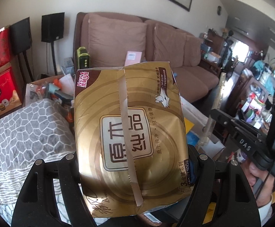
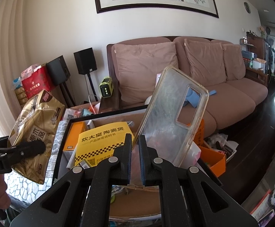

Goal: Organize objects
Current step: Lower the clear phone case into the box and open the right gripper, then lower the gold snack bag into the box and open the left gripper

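Tissue pack [image 1: 129,132], gold, sits clamped between my left gripper's [image 1: 133,170] 2 fingers, raised above a grey patterned cushion [image 1: 27,132]. My right gripper [image 2: 135,151] pinches a clear phone case [image 2: 173,117] upright over the cluttered box [image 2: 69,123].

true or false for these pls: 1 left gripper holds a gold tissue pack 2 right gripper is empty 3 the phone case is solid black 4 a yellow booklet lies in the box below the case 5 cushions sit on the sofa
1. True: the left gripper is clamped on the gold tissue pack.
2. False: the right gripper pinches a phone case by its edge.
3. False: the case is clear.
4. True: the yellow booklet lies in the box.
5. True: pink cushions lean on the sofa.
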